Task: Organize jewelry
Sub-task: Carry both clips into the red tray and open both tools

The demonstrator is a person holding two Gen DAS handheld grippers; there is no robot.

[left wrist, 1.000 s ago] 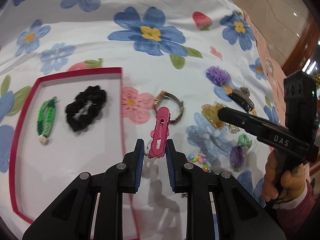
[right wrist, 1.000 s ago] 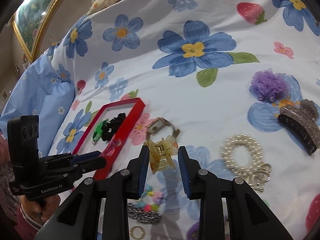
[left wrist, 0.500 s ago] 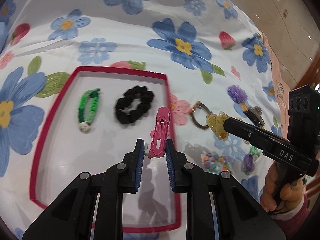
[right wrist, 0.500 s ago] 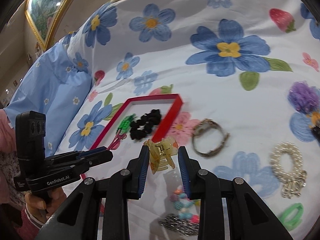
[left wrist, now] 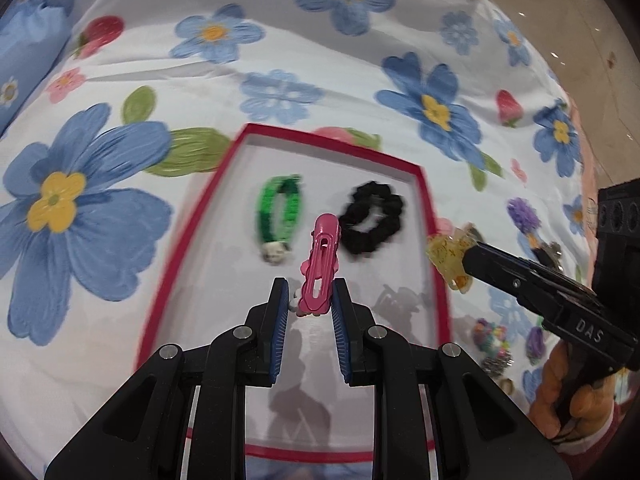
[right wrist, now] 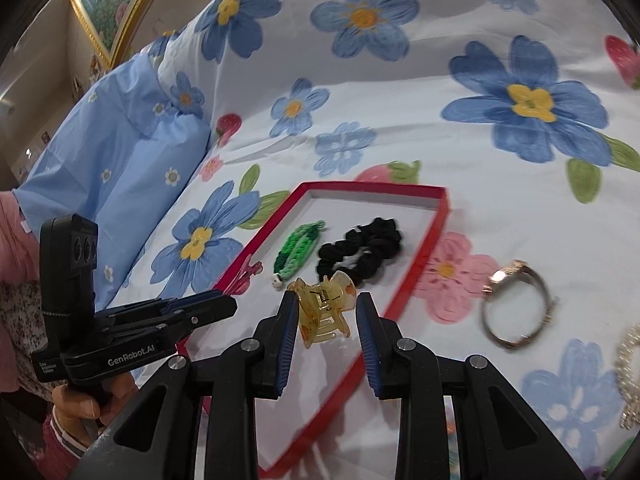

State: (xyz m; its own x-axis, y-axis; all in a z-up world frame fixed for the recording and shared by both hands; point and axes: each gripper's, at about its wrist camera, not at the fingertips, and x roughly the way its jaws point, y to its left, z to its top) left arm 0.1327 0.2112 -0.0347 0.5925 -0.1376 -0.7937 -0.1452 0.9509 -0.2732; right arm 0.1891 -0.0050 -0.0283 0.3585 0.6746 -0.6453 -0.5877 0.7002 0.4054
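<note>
A red-rimmed white tray (left wrist: 437, 268) (right wrist: 434, 232) lies on the floral bedspread. In it lie a green braided band (left wrist: 280, 210) (right wrist: 298, 250) and a black scrunchie (left wrist: 372, 216) (right wrist: 360, 250). My left gripper (left wrist: 309, 300) is shut on a pink hair clip (left wrist: 320, 266) and holds it above the tray's middle. My right gripper (right wrist: 326, 310) is shut on a yellow claw clip (right wrist: 324, 308) (left wrist: 450, 258) over the tray's right rim. The left gripper's tip also shows in the right wrist view (right wrist: 224, 304).
A metal bracelet watch (right wrist: 516, 308) and a pearl bracelet (right wrist: 630, 364) lie on the bedspread right of the tray. Several more pieces, including a purple hair tie (left wrist: 524, 212) and coloured beads (left wrist: 490, 330), lie further right. A blue pillow (right wrist: 116, 160) is at the left.
Both grippers have moved left with their clips: the pink clip went from beside the tray to above its middle, and the yellow clip now reaches the tray's right rim.
</note>
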